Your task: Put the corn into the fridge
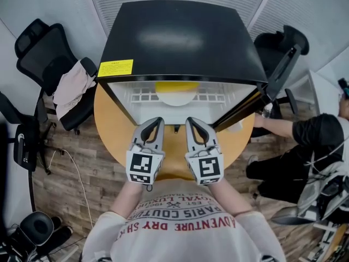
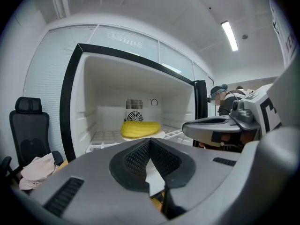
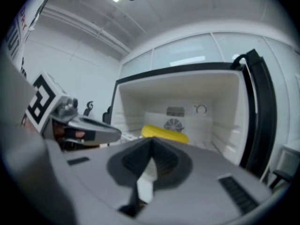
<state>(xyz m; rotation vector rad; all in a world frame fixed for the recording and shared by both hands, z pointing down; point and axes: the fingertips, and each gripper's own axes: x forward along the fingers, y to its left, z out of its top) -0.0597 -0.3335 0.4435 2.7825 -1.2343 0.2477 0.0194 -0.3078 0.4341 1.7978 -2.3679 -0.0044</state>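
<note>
Left gripper (image 1: 156,121) and right gripper (image 1: 192,121) side by side before fridge (image 1: 174,42), jaws together

Black office chair (image 1: 38,42) draped with pale cloth (image 1: 73,86), round wooden table (image 1: 112,130), seated person (image 1: 311,141) at right, wood floor (image 1: 54,195)

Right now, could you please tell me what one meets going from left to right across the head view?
Black office chair with a cloth draped on it → left tongs → right tongs → open fridge door → person in black.
</note>
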